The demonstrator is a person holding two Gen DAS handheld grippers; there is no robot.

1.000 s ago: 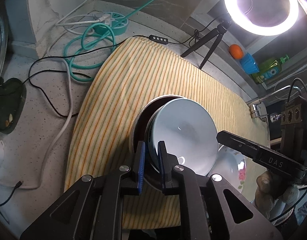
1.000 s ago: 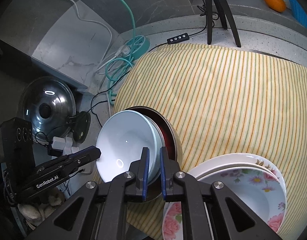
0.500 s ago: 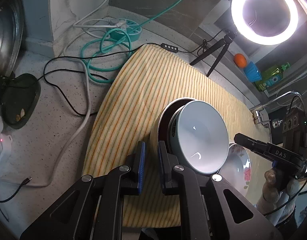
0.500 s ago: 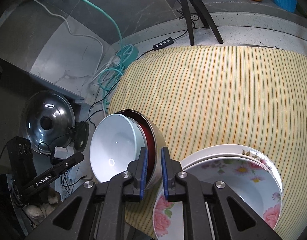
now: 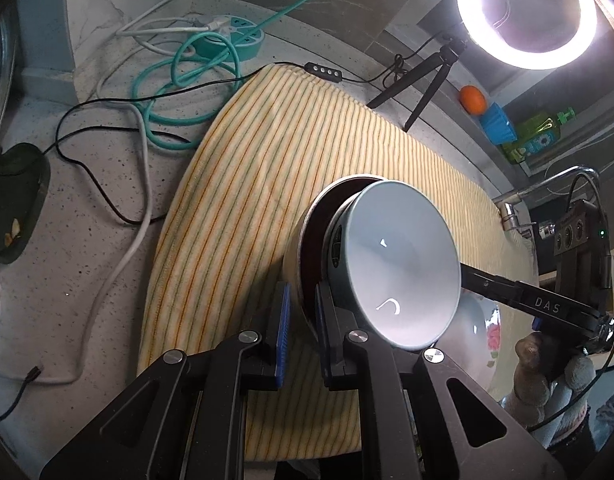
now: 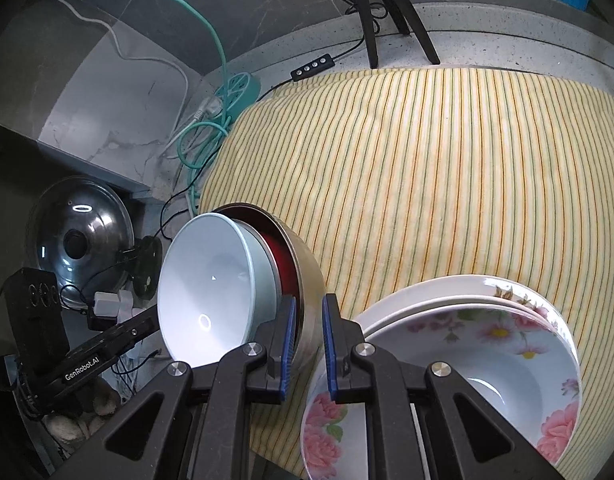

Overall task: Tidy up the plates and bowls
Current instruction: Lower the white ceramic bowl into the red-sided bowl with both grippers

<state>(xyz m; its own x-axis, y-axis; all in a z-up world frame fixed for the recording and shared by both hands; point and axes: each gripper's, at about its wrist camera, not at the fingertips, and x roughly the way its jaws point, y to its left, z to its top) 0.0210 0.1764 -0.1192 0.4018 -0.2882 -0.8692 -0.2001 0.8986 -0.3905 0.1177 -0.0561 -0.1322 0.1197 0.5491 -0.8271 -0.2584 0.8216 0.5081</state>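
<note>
In the left wrist view, the rim of a steel bowl with a red interior [image 5: 307,240] is seen between the blue pads of the left gripper [image 5: 301,320], one pad outside the wall and one inside; whether the pads press on the rim cannot be told. A pale blue bowl [image 5: 403,268] is nested inside the steel bowl, and both are tilted on edge over the striped yellow cloth [image 5: 267,184]. Just beyond them, the right gripper [image 5: 463,270] is seen reaching behind the pale bowl.

In the right wrist view, the opposite rim of the same steel bowl [image 6: 303,264] is straddled by the right gripper [image 6: 307,336], its pads narrowly apart on either side of the wall; a firm pinch cannot be confirmed. The pale blue bowl [image 6: 211,288] is seen leaning out of the steel one toward the left gripper [image 6: 143,326]. Just beside the steel bowl, a stack of floral plates [image 6: 467,344] is laid on the near edge of the cloth.

Farther off, a teal coiled cord [image 5: 187,92] and a round teal power strip [image 5: 239,38] are seen on the speckled counter [image 5: 67,240]. A glass pot lid [image 6: 79,236] is leaned at the left. At the back, a ring light [image 5: 527,12] on a black tripod [image 5: 423,84] and an orange [image 5: 472,99] are found.
</note>
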